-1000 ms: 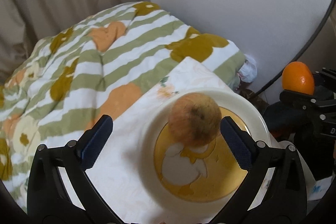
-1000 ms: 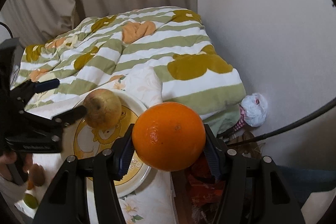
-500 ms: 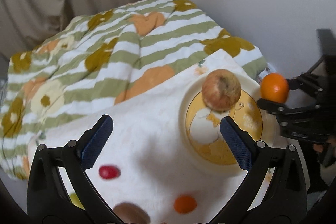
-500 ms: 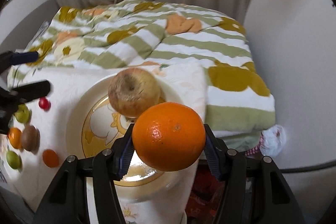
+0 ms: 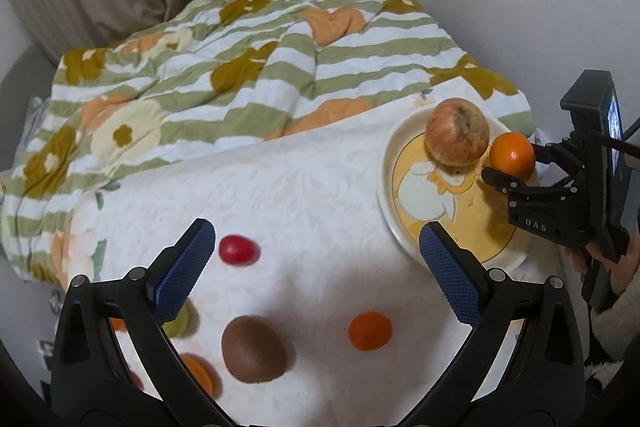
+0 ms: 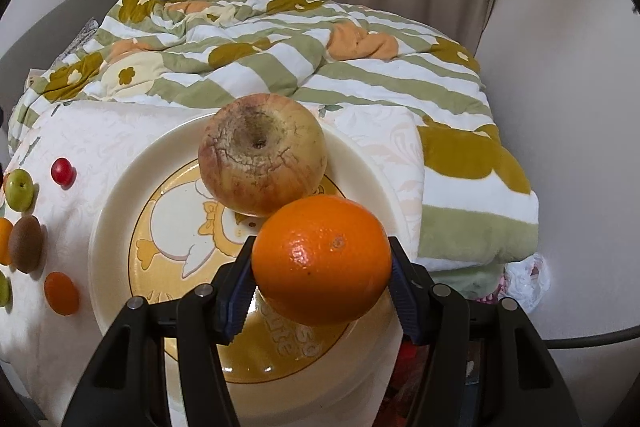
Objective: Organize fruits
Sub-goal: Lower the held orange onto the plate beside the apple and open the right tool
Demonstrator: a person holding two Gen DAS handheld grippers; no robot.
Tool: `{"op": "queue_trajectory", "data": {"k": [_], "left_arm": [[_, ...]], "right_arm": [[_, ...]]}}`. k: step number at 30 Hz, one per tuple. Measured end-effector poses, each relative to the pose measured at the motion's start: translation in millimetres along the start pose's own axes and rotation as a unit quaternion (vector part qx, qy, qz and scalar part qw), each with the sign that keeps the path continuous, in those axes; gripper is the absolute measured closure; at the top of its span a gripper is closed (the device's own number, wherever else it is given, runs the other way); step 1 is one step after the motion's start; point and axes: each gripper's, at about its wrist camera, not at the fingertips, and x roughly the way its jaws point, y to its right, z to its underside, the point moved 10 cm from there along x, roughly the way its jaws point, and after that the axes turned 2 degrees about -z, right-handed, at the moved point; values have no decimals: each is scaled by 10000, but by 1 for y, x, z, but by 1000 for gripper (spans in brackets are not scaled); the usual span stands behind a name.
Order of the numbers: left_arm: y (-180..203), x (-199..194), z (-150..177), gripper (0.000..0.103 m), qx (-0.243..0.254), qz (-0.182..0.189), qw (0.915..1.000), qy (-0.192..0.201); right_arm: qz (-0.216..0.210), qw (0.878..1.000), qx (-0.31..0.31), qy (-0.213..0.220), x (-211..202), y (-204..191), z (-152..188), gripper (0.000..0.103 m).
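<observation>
My right gripper (image 6: 322,281) is shut on a large orange (image 6: 323,259) and holds it just above the cream plate (image 6: 116,203), close in front of the apple (image 6: 262,153) that rests there. From the left wrist view the same orange (image 5: 512,153) hangs beside the apple (image 5: 457,137) over the plate (image 5: 386,183), in the right gripper (image 5: 510,163). My left gripper (image 5: 316,267) is open and empty above the white cloth, with a red cherry tomato (image 5: 237,249), a kiwi (image 5: 253,349) and a small orange fruit (image 5: 370,331) near it.
Small green fruit (image 6: 19,188) and more orange pieces (image 5: 198,373) lie on the white cloth (image 5: 312,195) at the left. A striped floral quilt (image 5: 240,67) covers the bed behind. A person's sleeve (image 5: 618,311) is at the right, with wall and curtains beyond.
The left gripper drew back from the plate and swung left over the loose fruit. The right gripper sank with the orange until it hangs over the plate next to the apple.
</observation>
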Motion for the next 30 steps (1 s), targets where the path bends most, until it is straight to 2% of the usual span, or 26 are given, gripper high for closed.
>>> {"op": "queue_trajectory", "data": {"k": [3,4,5,7,12,17,21,30], "left_arm": [[-2,-2,6,0,-62,-43,10000,-25],[-2,-2,8,0,-73,-61,9999,-35],[-2,-2,9,0,-78,-75,9999,-42],[-2,-3,13,0,-85,-120,9999,-53],[-5,-9,22,0,-212,-184,9996,-33],[-10,-24,28,0,-409,-238,9989,-36],[-19,-48,29,0,-558,-236,9981,111],[-77,-105,42,0,-894,-456,9940,442]], "right_arm": [[-23,10000,-51,76,1,-2,-1,43],[-74,9998,-61,178,-3,-3,-3,31],[-103,9995,-89,284,-7,-5,-6,11],[-67,9988,-169,459,-15,-5,-11,1],[-162,9973,-193,684,-28,-6,-14,1],[-153,9977,-182,634,-37,-3,-14,1],[-179,9980,-139,593,-56,-5,-19,1],[-139,9961,53,869,-119,-36,-33,1]]}}
